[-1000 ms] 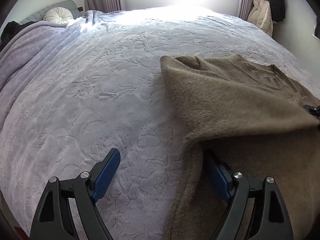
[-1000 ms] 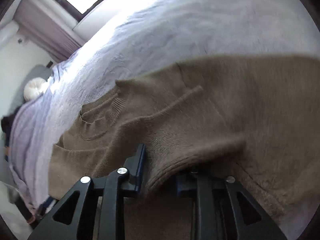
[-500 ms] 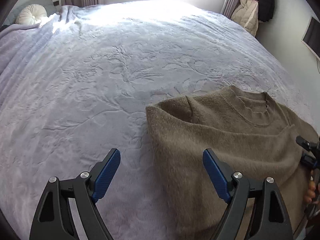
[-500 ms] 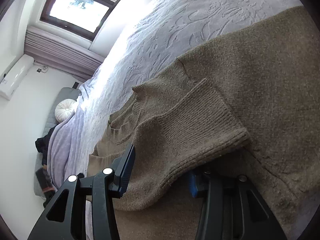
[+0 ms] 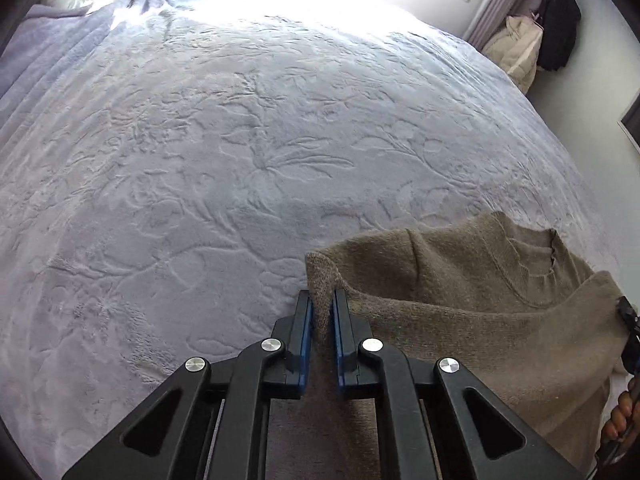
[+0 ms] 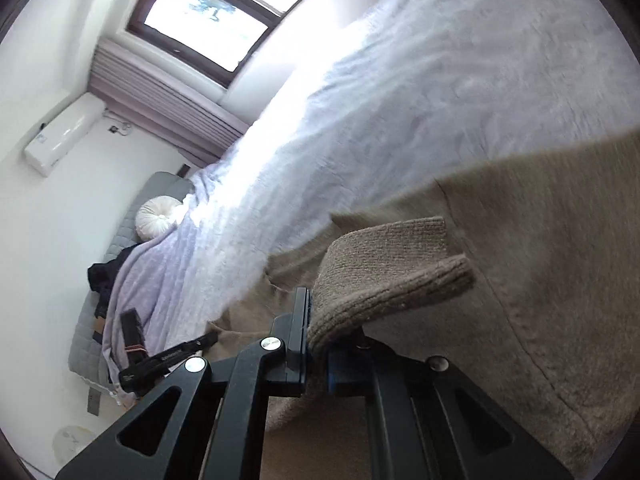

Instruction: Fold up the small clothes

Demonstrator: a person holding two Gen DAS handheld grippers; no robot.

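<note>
A pale lavender bedspread [image 5: 240, 152] covered the bed under a bright window. The left tool [image 5: 321, 320] was clamped on a corner of the brown sweater [image 5: 480, 320], which spread toward four o'clock. The right tool [image 6: 318, 336] was clamped on the ribbed cuff [image 6: 392, 264]. Judged from here, both grips should stay firm and lift evenly, so the fold lands flat.

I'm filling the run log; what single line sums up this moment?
stage: sweater fold | left gripper: shut on brown sweater corner | right gripper: shut on ribbed cuff | surface: lavender bedspread
</note>
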